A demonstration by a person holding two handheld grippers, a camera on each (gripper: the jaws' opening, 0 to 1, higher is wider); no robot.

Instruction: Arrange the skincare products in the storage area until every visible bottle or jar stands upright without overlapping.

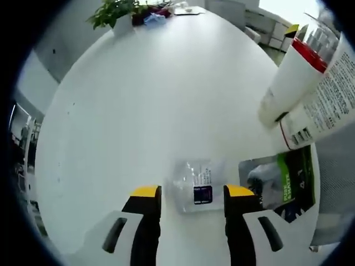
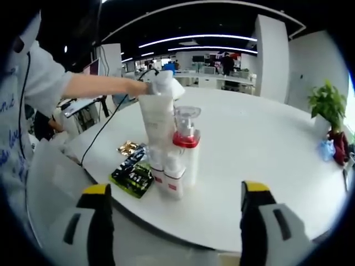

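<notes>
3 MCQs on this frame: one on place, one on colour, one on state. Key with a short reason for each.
1. Where is the small clear bottle in the left gripper view?
A. between the left tongs' tips
B. beside the potted plant
C. on top of the white tubes

2. What colour is the collar on the pump bottle?
A. blue
B. red
C. green

3. How does the small clear bottle sit?
A. upright
B. lying on its side
C. held in the air

Key: 1 A, it lies between the yellow tips of the left tongs. 2 B, a red band sits under the clear cap. 3 B, its label faces up, flat on the white table.
</notes>
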